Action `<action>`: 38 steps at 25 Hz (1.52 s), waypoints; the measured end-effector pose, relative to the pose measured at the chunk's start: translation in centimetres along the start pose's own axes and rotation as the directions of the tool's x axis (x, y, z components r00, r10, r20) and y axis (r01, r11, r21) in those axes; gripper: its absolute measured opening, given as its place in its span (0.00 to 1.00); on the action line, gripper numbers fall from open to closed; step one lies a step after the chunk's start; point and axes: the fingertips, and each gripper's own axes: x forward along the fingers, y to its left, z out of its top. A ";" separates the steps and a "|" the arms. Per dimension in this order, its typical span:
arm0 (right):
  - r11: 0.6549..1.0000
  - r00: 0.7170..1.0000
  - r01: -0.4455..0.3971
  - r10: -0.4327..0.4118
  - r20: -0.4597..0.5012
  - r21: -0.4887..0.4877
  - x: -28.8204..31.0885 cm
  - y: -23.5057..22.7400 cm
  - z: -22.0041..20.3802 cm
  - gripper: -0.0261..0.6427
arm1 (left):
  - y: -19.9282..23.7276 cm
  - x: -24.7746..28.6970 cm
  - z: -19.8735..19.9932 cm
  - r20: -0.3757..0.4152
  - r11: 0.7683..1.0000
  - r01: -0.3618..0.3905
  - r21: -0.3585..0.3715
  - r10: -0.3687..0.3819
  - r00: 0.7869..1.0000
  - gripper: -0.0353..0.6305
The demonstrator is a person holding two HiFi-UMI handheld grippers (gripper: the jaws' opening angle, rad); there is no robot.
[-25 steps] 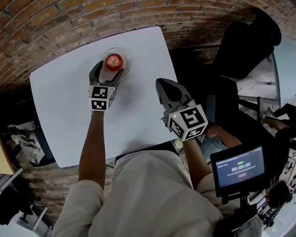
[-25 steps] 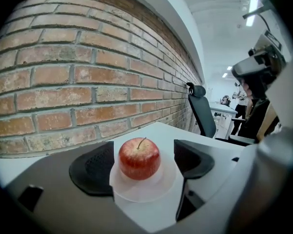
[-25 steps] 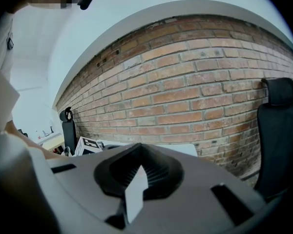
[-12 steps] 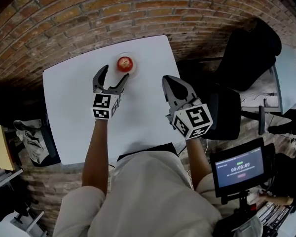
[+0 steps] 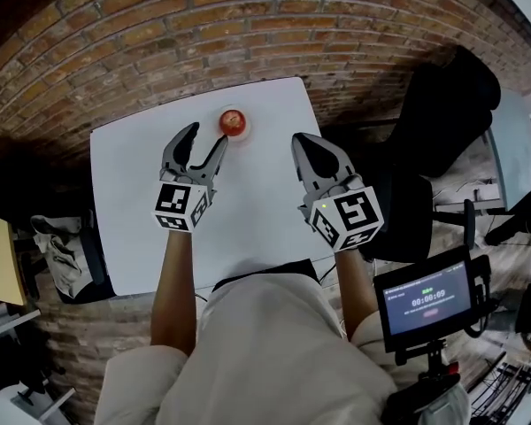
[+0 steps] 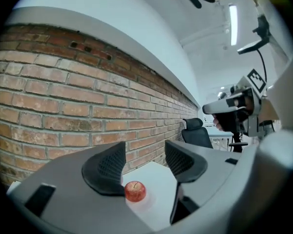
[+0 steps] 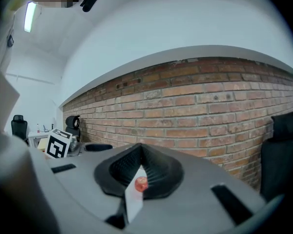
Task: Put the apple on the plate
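One apple [image 5: 233, 121] on one plate [image 6: 145, 202], on the table [image 5: 133, 202]. Two grippers near plate: left gripper [image 5: 207, 136] fingers closing, empty; right gripper [image 5: 303, 140] fingers together, empty.

Plate [image 6: 145, 202] edge blends into the white table [image 6: 161, 178]; outline unclear.

Red brick wall [image 5: 248, 25] on far side, white desk [image 5: 133, 211] just before it. Black office chair [image 5: 447, 96] far R, small lit screen [image 5: 425, 299] near R. Strip light [image 6: 233, 17] on ceiling.
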 end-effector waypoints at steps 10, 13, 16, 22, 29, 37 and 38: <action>0.999 0.995 0.015 -0.010 0.102 -0.053 -1.7 0.7 4.8 0.04 | -0.8 -3.9 7.2 0.066 0.994 -0.030 0.101 0.024 0.998 0.32; 0.997 0.992 0.014 -0.005 0.123 -0.070 -1.9 0.8 5.9 0.04 | -1.3 -4.6 9.2 0.108 0.992 -0.034 0.118 0.021 0.994 0.27; 0.996 0.990 0.004 0.008 0.139 -0.087 -2.0 1.3 6.8 0.04 | -1.5 -4.9 10.3 0.128 0.994 -0.029 0.101 0.016 0.992 0.22; 0.993 0.986 -0.005 0.025 0.166 -0.121 -2.7 2.2 8.5 0.04 | -2.4 -6.0 11.6 0.143 0.995 -0.040 0.088 0.027 0.989 0.12; 0.988 0.984 -0.004 0.031 0.174 -0.154 -2.2 2.9 9.4 0.04 | -3.3 -6.1 12.2 0.159 0.990 -0.035 0.136 0.013 0.987 0.06; 0.986 0.986 0.003 0.025 0.163 -0.168 -1.8 3.0 9.3 0.04 | -3.8 -6.1 12.7 0.163 0.985 -0.024 0.171 -0.005 0.987 0.06; 0.986 0.987 0.001 0.026 0.161 -0.169 -1.7 2.9 9.2 0.04 | -3.8 -6.0 12.7 0.164 0.984 -0.026 0.174 -0.003 0.986 0.06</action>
